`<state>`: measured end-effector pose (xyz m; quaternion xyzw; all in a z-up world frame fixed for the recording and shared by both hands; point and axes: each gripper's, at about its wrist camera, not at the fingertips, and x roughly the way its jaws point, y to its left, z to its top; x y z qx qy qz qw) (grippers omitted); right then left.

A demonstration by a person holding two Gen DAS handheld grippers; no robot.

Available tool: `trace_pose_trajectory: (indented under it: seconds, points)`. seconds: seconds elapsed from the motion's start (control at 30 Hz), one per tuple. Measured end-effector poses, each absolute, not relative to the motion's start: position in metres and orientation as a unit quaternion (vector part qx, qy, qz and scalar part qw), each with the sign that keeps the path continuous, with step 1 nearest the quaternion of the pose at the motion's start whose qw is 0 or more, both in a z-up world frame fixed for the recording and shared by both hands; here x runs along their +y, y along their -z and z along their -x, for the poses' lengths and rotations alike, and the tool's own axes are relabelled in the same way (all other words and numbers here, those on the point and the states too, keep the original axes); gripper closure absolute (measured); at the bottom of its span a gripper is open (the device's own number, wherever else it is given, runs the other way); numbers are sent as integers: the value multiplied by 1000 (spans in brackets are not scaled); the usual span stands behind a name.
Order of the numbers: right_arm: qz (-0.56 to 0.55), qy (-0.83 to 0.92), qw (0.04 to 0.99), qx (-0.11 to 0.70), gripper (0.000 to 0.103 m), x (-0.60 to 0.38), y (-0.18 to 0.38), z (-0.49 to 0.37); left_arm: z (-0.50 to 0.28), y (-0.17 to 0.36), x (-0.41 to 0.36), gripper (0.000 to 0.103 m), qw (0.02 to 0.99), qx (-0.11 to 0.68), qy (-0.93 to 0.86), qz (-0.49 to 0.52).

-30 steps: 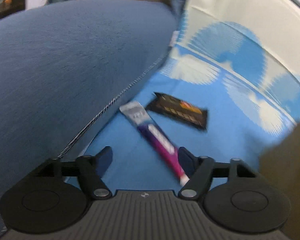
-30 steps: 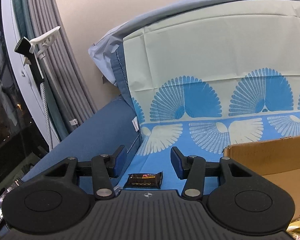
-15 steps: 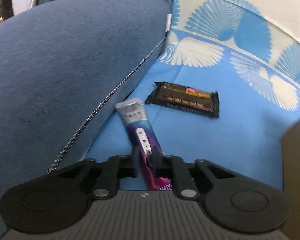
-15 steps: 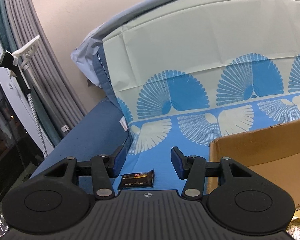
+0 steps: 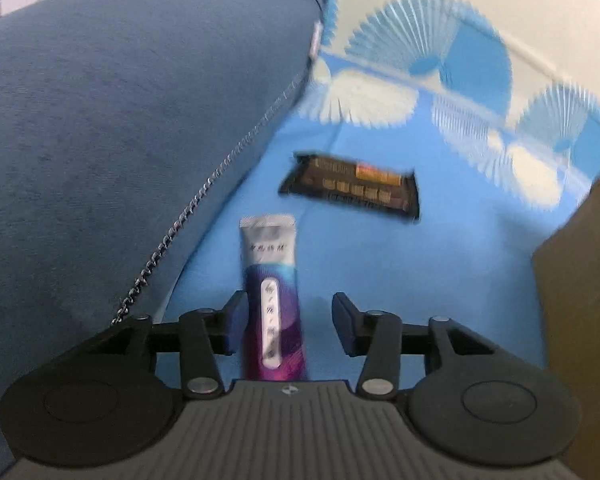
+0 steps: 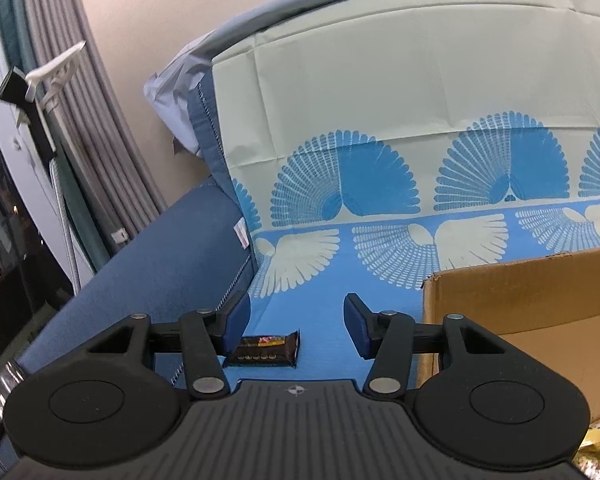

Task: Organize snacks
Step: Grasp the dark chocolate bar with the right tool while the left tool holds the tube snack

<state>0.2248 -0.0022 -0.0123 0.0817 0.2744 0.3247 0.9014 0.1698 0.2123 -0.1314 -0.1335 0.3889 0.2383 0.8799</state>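
So our left tongs [image 5: 288, 316] clamped shut on the slim purple-and-silver foil snack stick [image 5: 274, 300] half a second back, and they've just been opening again. The stick sits loose between them, lying on the blue fan-print sheet [image 5: 460, 264]. Looks like a regrip. Right tongs [image 6: 296, 320] hover open above the dark chocolate bar wrapper [image 6: 266, 348], beside the brown cardboard box [image 6: 520, 300].

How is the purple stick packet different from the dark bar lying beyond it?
The purple stick packet is narrow, silver-topped, and sits lengthwise between the left hand-held gripper's open jaws. The dark bar is wider, brown-black with an orange label, lying crosswise and clear of them. Both are sealed snacks on the blue cloth.
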Motion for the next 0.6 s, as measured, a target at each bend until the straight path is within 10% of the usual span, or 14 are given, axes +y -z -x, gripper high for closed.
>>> trace_pose_trajectory:
  seconds: [0.17, 0.6]
  points:
    - [-72, -333, 896, 285, 47, 3, 19, -225, -134, 130, 215, 84, 889, 402, -197, 101]
    - [40, -395, 872, 286, 43, 50, 42, -185, -72, 136, 209, 76, 893, 410, -163, 93]
